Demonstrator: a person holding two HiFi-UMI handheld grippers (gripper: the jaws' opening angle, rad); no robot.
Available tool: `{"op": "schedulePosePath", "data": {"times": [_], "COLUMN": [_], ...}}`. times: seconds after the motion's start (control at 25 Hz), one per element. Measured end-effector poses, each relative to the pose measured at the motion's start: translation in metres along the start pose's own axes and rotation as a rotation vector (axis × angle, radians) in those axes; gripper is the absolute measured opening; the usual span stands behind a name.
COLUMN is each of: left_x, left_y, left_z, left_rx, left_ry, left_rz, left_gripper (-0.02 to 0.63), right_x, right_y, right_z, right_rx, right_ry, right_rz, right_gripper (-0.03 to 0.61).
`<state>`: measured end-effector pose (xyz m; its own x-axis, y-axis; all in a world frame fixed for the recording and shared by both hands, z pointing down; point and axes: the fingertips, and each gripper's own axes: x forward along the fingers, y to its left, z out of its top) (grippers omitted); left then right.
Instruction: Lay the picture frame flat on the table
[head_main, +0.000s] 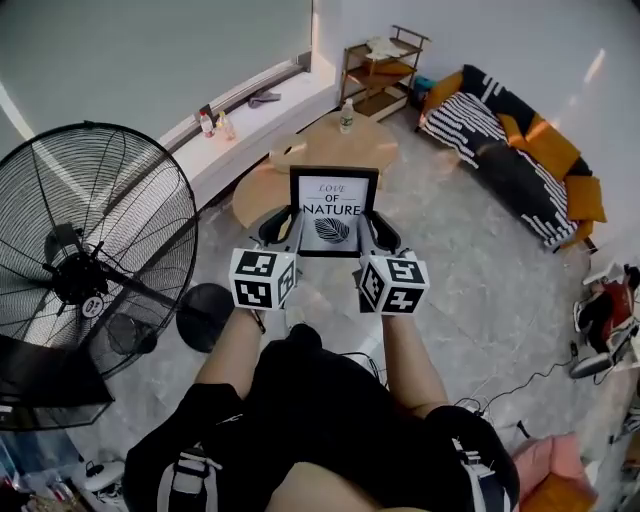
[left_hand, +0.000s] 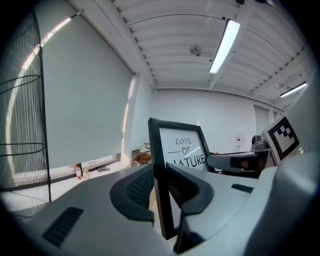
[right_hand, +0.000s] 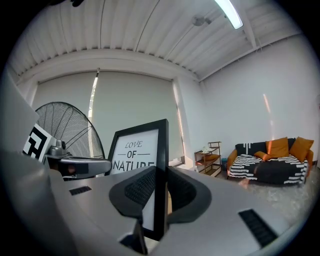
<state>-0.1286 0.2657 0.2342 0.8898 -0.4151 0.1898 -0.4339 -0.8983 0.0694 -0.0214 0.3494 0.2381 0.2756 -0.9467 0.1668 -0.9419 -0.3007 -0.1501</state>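
Note:
A black picture frame with a white "LOVE OF NATURE" print is held upright in the air, facing me, over the near edge of a round wooden table. My left gripper is shut on the frame's left edge and my right gripper on its right edge. In the left gripper view the frame stands edge-on between the two pads of the left gripper. The right gripper view shows the frame clamped the same way by the right gripper.
A clear bottle stands on the table's far part. A large black pedestal fan stands at the left, its base beside my legs. At the back is a wooden shelf, and a striped sofa sits at the right. Small bottles line the window ledge.

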Motion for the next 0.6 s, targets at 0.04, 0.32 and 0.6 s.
{"op": "schedulePosePath", "data": {"times": [0.04,0.32,0.6], "left_x": [0.016,0.115,0.193], "left_y": [0.015,0.096,0.166], "left_z": [0.006,0.052,0.057], "left_rx": [-0.003,-0.007,-0.034], "left_ry": [0.002,0.002,0.019], "left_rz": [-0.001,-0.012,-0.023], "left_gripper": [0.089,0.089,0.089], "right_x": [0.021,0.147,0.248], "right_y": [-0.001,-0.017,-0.027], "right_z": [0.006,0.05,0.056], "right_rx": [-0.002,-0.001,-0.004], "right_ry": [0.003,0.006,0.028], "right_rz": [0.0,-0.008,-0.018], "right_gripper": [0.089,0.089,0.089]}}
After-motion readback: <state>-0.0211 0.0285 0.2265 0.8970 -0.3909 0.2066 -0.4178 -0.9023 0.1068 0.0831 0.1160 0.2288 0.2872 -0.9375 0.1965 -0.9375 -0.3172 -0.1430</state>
